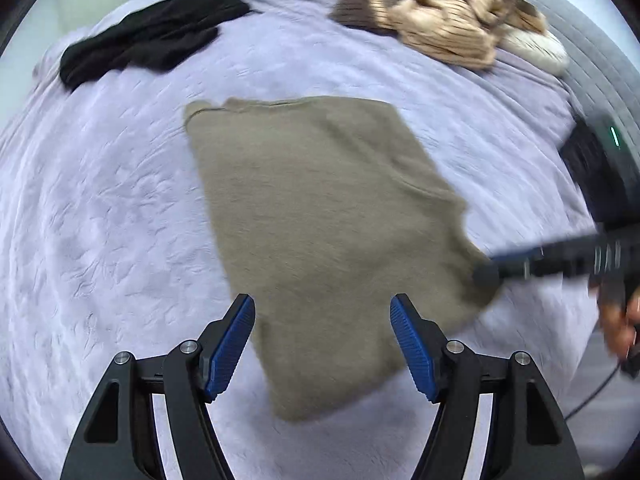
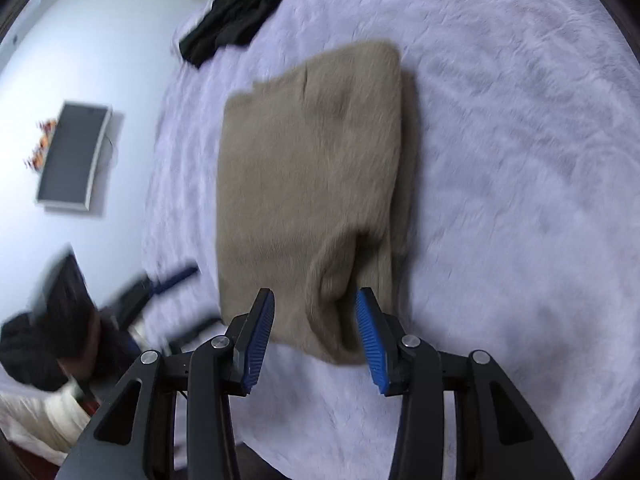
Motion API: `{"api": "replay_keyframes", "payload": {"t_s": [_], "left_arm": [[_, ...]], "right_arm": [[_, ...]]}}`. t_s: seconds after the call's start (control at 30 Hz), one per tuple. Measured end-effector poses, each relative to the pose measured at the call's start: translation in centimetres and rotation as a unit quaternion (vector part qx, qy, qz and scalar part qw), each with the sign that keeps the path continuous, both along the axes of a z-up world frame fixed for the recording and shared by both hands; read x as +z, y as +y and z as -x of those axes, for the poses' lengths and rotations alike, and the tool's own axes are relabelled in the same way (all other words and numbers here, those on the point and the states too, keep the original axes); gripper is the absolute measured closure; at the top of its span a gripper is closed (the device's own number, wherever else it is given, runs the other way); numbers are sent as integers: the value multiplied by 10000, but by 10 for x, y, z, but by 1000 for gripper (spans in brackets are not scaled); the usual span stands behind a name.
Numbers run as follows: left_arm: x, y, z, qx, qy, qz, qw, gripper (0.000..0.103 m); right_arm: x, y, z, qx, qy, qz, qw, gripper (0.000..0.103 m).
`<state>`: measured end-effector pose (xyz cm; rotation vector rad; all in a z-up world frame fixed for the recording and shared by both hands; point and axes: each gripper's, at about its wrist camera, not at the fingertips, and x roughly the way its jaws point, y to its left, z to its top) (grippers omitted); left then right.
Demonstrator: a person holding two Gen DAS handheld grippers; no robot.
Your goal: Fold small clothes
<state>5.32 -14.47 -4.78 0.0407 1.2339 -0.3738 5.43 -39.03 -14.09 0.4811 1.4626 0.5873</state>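
A taupe knit garment (image 1: pixel 320 216) lies folded into a rough rectangle on the lilac bedspread (image 1: pixel 100 220). My left gripper (image 1: pixel 322 308) is open above its near edge, holding nothing. In the left wrist view my right gripper (image 1: pixel 492 270) reaches in from the right at the garment's right corner. In the right wrist view the right gripper (image 2: pixel 315 300) is open, its blue pads either side of the garment's (image 2: pixel 312 176) near bunched edge, not clamped on it.
A black garment (image 1: pixel 152 36) lies at the far left of the bed, also seen in the right wrist view (image 2: pixel 236 8). A tan striped pile (image 1: pixel 444 12) and a cream item (image 1: pixel 536 52) lie at the far right. A dark device (image 1: pixel 604 168) sits at the right edge.
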Motion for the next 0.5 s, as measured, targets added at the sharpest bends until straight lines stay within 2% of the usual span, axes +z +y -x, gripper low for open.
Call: {"api": "replay_keyframes", "payload": {"t_s": [0.07,0.17,0.27,0.3,0.33,0.37,0.5], "left_arm": [[-8,4,-12,98,24,-146,9998,32],[-26,5,-17,112,165,-497,9986,32],[-48,12,-12,73,366,-500,9981,31],[-54,13,-11,52,401,-487,9980,30],[-59,14,-9,34,401,-508,9979,21],[-62,15,-6,42,352,-546,9979,16],[-69,24,-4,130,540,-278,9981,16]], "right_arm": [[-11,9,2,37,191,32,9998,96],[-2,9,3,-116,73,-286,9995,96],[-1,1,9,-241,68,-216,9995,96],[-11,-5,12,-314,179,-109,9993,96],[-20,-10,15,-386,259,-39,9989,96],[-27,-16,18,-467,318,-56,9984,96],[-63,-42,34,-1066,670,-672,9898,97]]}}
